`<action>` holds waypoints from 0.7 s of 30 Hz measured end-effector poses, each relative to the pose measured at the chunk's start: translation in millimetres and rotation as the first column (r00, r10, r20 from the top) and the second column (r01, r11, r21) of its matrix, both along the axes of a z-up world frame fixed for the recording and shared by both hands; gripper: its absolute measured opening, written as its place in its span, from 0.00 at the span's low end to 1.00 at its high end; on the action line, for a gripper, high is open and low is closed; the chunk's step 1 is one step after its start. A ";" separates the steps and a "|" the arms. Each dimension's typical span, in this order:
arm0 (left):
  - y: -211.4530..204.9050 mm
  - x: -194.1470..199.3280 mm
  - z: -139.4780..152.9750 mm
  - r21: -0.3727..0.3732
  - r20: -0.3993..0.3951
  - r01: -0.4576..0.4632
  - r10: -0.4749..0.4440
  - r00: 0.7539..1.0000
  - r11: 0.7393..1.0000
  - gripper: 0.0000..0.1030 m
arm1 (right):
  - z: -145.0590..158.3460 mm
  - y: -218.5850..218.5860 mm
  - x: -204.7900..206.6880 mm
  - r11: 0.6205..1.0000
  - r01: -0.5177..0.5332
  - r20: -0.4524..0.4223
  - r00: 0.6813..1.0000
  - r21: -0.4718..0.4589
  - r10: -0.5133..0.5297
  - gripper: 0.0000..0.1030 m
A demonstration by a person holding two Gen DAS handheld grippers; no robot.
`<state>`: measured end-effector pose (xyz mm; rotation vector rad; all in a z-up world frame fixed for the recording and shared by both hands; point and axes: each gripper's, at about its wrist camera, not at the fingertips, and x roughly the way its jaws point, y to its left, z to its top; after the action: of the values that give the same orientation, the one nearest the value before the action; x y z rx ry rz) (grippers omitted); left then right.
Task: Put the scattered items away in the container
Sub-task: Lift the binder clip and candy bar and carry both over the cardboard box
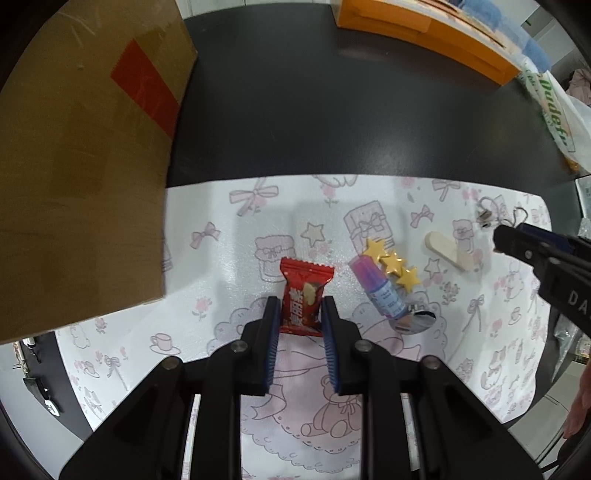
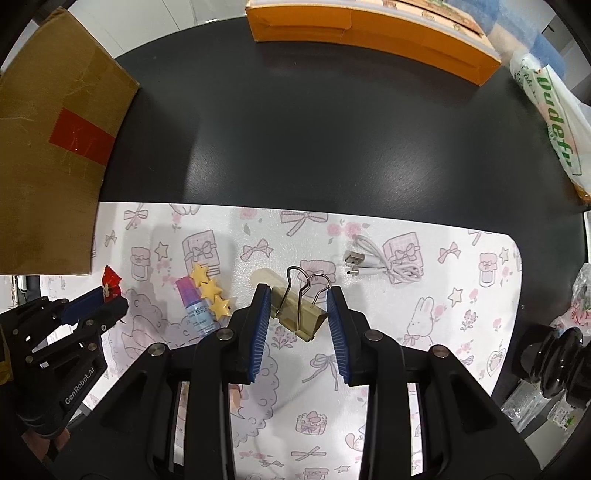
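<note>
My left gripper is shut on a red candy wrapper, held above the patterned mat. My right gripper is shut on a gold binder clip with its wire handles pointing away. In each wrist view the other gripper shows at the edge: the right gripper and the left gripper with the candy. A purple-capped small bottle, a gold star hair clip, a beige flat piece and a white USB cable lie on the mat. A brown cardboard box with red tape stands at the left.
An orange box sits at the back of the black table. A white plastic bag with green print is at the right. A glossy black object and small packets sit at the near right edge.
</note>
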<state>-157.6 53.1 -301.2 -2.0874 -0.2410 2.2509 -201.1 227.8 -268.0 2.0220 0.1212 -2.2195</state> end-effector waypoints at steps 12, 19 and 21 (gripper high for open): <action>9.4 -1.3 38.5 0.022 -0.076 -0.026 0.028 0.997 0.999 0.22 | 38.5 -0.7 1.2 1.000 0.011 -0.064 0.998 -0.006 -0.011 0.31; -5.4 8.5 74.8 0.039 -0.106 -0.046 0.050 0.993 0.998 0.22 | 60.8 -4.5 10.0 1.000 0.017 -0.100 0.995 -0.015 -0.018 0.31; -5.8 10.6 80.6 0.039 -0.113 -0.044 0.049 0.992 0.998 0.22 | 68.3 -6.3 12.6 1.000 0.017 -0.112 0.993 -0.023 -0.019 0.31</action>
<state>-147.0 47.2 -220.6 -1.9471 -0.3247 2.3640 -188.5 221.5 -199.7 1.8943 0.0904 -2.3354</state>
